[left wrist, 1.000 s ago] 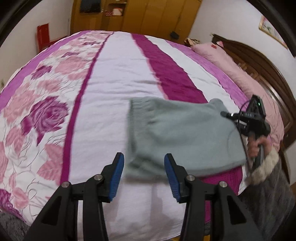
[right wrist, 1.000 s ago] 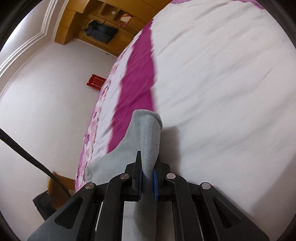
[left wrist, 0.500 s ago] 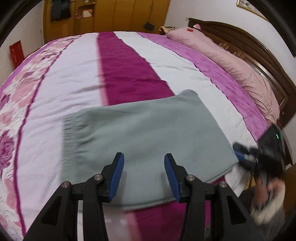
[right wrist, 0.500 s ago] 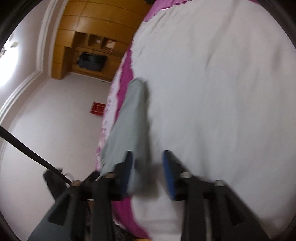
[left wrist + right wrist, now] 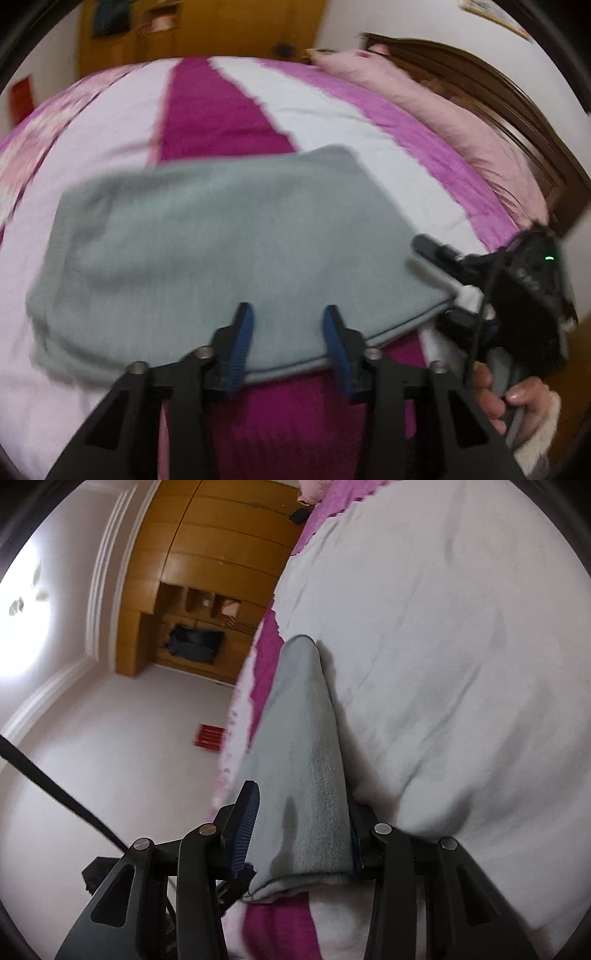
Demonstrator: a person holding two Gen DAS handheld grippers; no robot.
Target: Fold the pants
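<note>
Both tools stand wide, left tool and right tool gripping nothing; soft, light grey fleece pants on the bed want edge holds.

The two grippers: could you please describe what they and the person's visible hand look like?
The left gripper and right gripper both have black angular frames with silver pivot bolts and ribbed blue pads on the jaws. Seen from the left wrist view, the right unit carries a black housing with a small green light and thin black cables. The right hand is bare-skinned above a white fluffy cuff.
</note>
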